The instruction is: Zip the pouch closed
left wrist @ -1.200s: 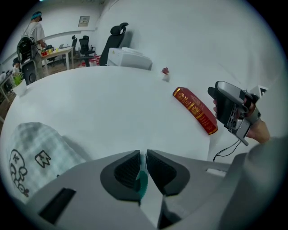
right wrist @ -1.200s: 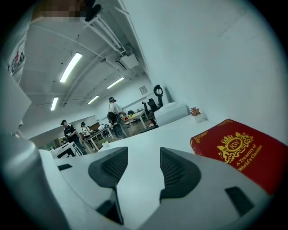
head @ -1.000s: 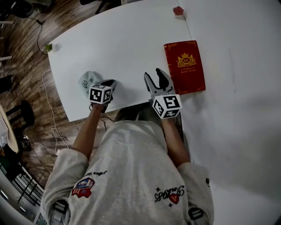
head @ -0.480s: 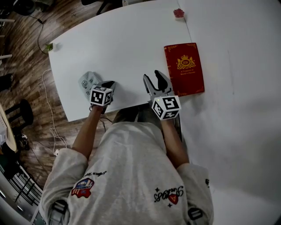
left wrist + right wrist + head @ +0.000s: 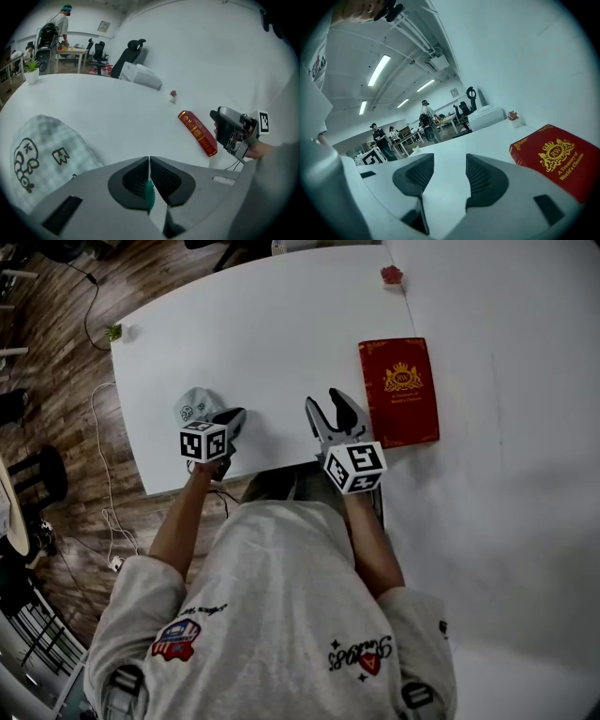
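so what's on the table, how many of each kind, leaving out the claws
pouch: 1
book: 1
plants: 2, a red plant and a green plant
total: 4

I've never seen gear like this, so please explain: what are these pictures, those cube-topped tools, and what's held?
No robot here: a person holds a two-jaw gripper in each hand. One picture comes from a head camera looking down; the others from cameras on the grippers. On the white table lie a pale green checked fabric pouch and a red hardcover book with gold print. The left gripper is shut on a small green tab, probably the pouch's zip pull. The right gripper is open and empty.
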{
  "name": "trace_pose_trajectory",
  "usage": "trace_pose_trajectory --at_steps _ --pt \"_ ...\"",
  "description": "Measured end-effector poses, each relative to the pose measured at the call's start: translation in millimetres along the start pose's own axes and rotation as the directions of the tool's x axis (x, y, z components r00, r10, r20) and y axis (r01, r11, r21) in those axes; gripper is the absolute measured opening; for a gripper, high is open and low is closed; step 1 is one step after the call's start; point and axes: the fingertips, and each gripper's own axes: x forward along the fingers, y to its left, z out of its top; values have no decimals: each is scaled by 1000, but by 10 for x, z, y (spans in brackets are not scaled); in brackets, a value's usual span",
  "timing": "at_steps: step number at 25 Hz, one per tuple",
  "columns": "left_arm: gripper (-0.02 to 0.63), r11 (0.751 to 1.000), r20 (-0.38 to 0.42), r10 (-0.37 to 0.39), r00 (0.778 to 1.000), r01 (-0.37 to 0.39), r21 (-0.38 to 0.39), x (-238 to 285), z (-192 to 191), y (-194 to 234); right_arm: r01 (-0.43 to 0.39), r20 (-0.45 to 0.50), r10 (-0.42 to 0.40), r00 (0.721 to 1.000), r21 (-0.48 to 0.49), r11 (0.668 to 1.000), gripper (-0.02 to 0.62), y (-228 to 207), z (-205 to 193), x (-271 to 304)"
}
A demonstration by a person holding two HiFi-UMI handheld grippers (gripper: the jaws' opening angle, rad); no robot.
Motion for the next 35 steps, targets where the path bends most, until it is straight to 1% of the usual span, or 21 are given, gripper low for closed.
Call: trace_pose_trajectory --at_steps 3,8,11,14,18,25,35 --pt "11 999 63 -30 998 31 -23 -157 115 0 -13 2 13 1000 -14 1000 198 124 37 30" --pt "11 999 150 -47 988 50 -18 -413 267 14 -34 5 34 999 -43 999 196 329 69 60" --pt "11 997 223 -63 973 72 -31 -588 373 32 -50 7 51 999 -67 997 196 451 118 92" --pt "11 995 294 -79 953 95 -41 -798 479 54 -69 9 70 997 -91 993 196 597 181 140" --pt "11 993 381 -87 920 112 -45 -1110 609 109 -92 16 95 995 -128 987 196 823 250 224" --pt "11 992 509 -94 855 125 -28 -1642 872 220 -136 22 142 990 -176 975 198 1225 327 403" --pt "11 988 665 -84 742 151 -44 -2374 1195 450 -210 32 224 974 -241 948 199 1855 519 635"
